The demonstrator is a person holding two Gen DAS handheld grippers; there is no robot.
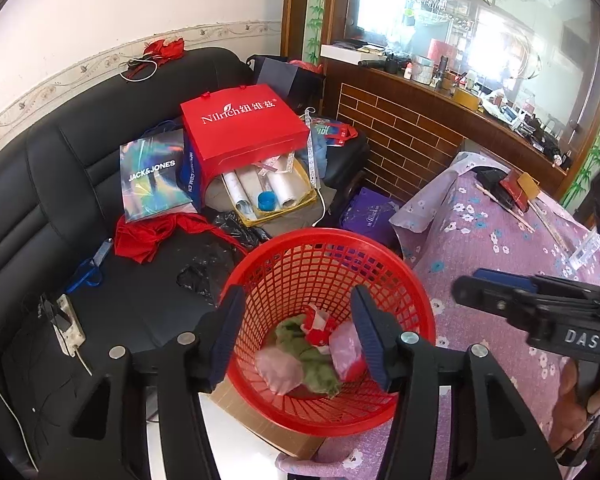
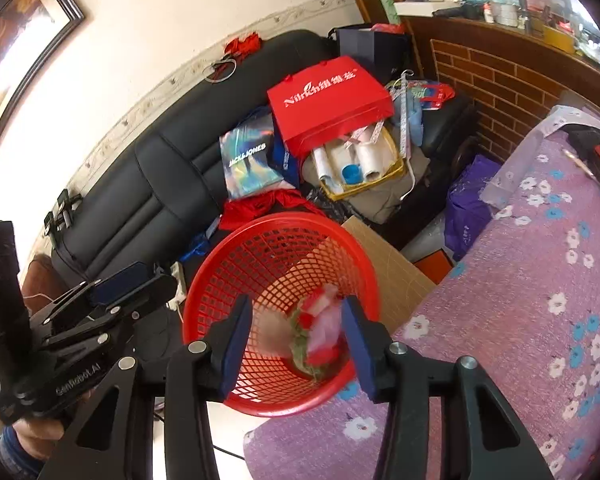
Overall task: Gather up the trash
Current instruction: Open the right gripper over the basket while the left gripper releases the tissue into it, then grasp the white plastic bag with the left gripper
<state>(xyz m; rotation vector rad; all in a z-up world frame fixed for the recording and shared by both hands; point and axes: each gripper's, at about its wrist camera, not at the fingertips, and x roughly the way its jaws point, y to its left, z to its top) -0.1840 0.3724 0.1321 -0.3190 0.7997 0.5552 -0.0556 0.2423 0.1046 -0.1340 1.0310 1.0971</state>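
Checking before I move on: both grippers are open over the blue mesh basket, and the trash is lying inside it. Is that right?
Not quite: the mesh basket is red, not blue, as the left wrist view shows. The rest holds: the left gripper and the right gripper both stand open above it, and the crumpled trash lies inside at the bottom.
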